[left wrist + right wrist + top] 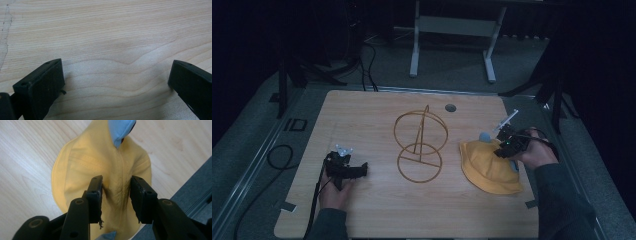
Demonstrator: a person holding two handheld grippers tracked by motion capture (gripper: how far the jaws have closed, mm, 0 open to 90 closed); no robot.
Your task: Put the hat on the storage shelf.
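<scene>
A yellow cloth hat [487,170] lies on the right side of the wooden table [377,215], with a light blue piece [484,136] at its far edge. My right gripper [502,149] bears down on the hat's right part. In the right gripper view the jaws [116,186] stand partly apart, with puckered yellow hat [80,170] fabric pinched between the pads, and the blue piece [120,128] shows beyond. My left gripper [362,170] rests at the left of the table. Its fingers [45,82] stand wide open over bare wood.
A gold wire stand [419,147], made of two rings joined by a rod, sits in the middle of the table between the grippers. A round grommet hole [450,107] is near the far edge. The table's right edge [190,187] runs close beside the hat.
</scene>
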